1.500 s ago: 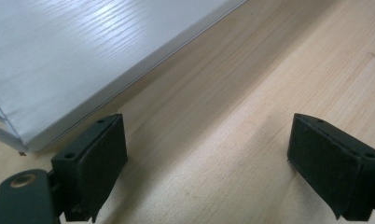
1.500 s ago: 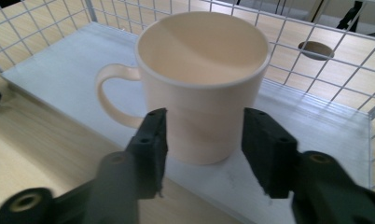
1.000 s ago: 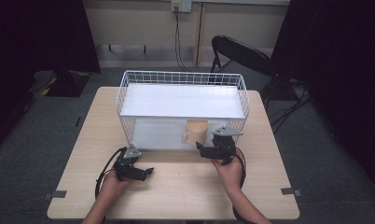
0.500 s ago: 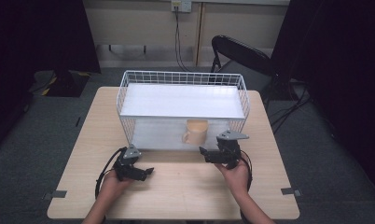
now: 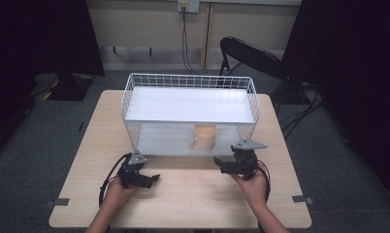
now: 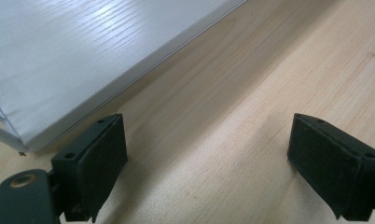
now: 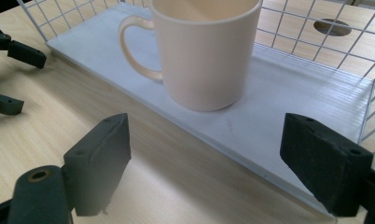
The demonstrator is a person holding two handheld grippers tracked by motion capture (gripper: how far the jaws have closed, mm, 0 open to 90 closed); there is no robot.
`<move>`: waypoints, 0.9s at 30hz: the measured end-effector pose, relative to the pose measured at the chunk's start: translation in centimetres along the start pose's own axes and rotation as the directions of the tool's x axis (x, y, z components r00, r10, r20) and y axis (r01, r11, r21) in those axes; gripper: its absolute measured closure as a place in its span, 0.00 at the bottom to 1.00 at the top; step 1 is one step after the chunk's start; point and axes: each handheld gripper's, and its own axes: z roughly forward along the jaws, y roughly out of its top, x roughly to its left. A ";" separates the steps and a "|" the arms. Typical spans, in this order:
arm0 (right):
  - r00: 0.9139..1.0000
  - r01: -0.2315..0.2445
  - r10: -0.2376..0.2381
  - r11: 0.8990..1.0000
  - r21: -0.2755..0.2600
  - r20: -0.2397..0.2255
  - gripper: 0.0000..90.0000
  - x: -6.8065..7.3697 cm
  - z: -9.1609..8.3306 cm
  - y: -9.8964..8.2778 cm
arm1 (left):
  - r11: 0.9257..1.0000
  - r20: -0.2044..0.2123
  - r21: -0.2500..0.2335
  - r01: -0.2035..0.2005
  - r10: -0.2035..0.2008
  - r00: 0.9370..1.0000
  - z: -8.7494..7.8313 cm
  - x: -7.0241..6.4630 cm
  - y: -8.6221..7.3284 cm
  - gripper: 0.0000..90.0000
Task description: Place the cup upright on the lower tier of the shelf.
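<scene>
A pale wooden worktop [image 5: 183, 194] is seen carrying a white wire rack [image 5: 190, 114] with two white shelves. On the lower shelf [image 7: 288, 93], near its front edge, a cream mug [image 5: 203, 137] is stood upright, handle to the left. The right gripper [image 5: 221, 166] is held just in front of the mug, jaws spread wide with nothing between them. The left gripper [image 5: 154, 178] is rested low on the worktop, jaws likewise spread.
</scene>
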 end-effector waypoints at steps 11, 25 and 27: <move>1.000 0.000 0.000 1.000 0.001 -0.003 0.17 -0.5 -0.9 -0.9 | 1.000 0.000 0.000 0.000 0.000 1.000 0.0 0.0 0.0 0.13; 1.000 0.010 -0.010 1.000 0.009 -0.007 0.18 -1.9 -2.7 -2.3 | 1.000 0.000 0.000 0.000 0.000 1.000 0.0 0.0 0.0 0.13; 1.000 0.007 -0.007 1.000 0.011 -0.007 0.18 -2.2 -2.9 -2.5 | 1.000 0.000 0.000 0.000 0.000 1.000 0.0 0.0 0.0 0.13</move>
